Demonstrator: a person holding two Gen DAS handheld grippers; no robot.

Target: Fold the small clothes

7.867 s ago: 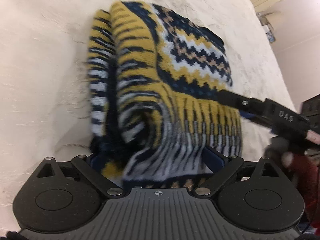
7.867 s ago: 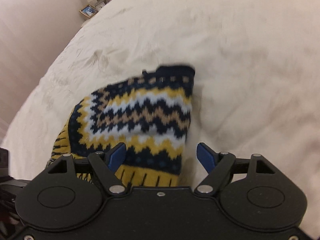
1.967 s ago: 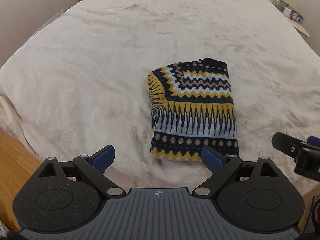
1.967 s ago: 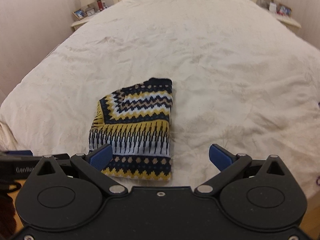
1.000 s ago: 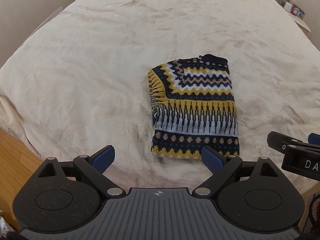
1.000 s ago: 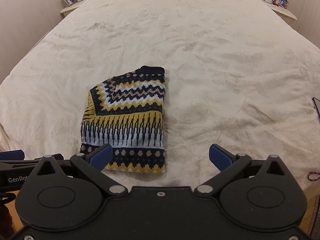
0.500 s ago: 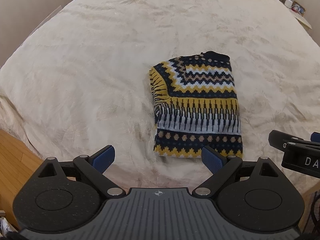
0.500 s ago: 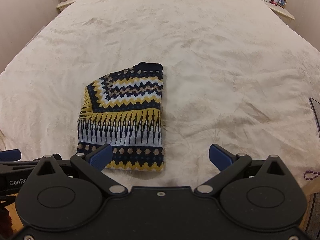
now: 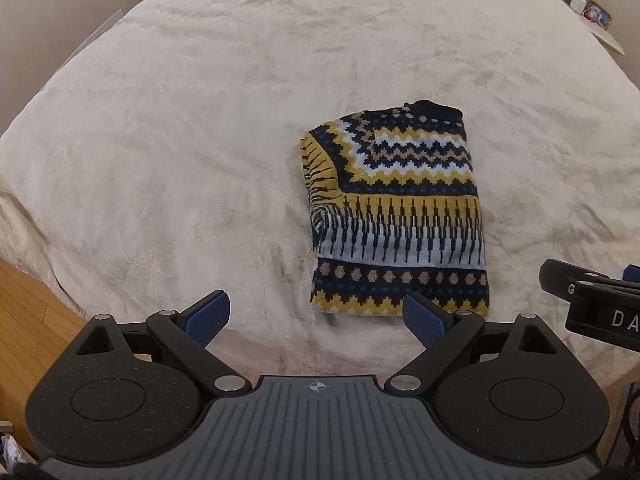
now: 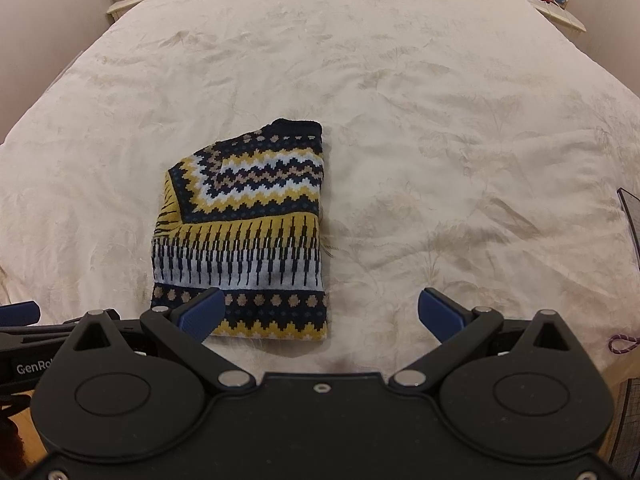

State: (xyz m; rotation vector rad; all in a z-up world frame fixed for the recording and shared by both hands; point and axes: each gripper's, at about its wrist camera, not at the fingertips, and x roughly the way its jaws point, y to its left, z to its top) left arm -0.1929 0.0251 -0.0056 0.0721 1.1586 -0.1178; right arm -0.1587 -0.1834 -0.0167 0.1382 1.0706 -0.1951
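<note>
Folded navy, mustard and white patterned knit sweater (image 9: pixel 396 216) flat on cream embroidered bedspread (image 9: pixel 180 128); left gripper (image 9: pixel 316 318) and right gripper (image 10: pixel 320 314), blue-padded fingers spread apart, empty, just short of sweater.

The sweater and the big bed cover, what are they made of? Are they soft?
The sweater looks like knitted yarn, maybe wool or acrylic: the zigzag pattern is built from little stitch steps, and its edges look fuzzy. The bed cover looks like cream woven fabric with a faint sheen and a leafy raised pattern, creased in places. Both seem soft, though pictures cannot prove it.
</note>
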